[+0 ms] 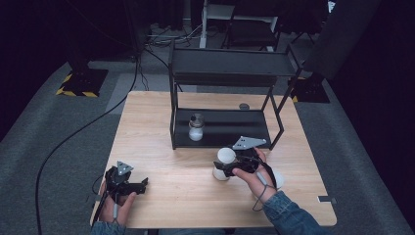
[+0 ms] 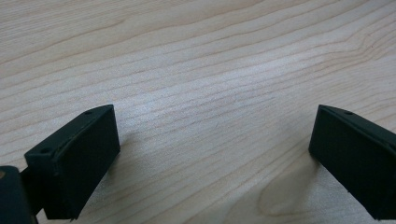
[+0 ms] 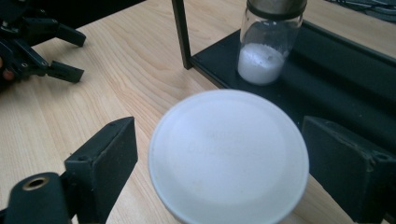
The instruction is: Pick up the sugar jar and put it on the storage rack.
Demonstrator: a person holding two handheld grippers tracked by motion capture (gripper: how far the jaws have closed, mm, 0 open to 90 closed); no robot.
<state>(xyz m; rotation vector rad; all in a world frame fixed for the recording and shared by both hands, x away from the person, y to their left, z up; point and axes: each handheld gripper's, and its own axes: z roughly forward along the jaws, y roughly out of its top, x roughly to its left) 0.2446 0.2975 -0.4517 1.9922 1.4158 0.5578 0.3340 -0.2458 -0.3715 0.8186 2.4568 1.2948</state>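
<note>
A white round-lidded container stands on the wooden table in front of a black rack. My right gripper has one jaw on each side of it, and a small gap shows between the left pad and the lid, so the jaws stand open around it. My left gripper rests at the table's near left, open, with bare wood between its jaws. It also appears far off as the left gripper in the right gripper view.
The black two-level rack stands at the table's middle back. On its lower shelf is a glass jar with white powder. A white object lies by the right wrist. A small dark disc sits behind the rack.
</note>
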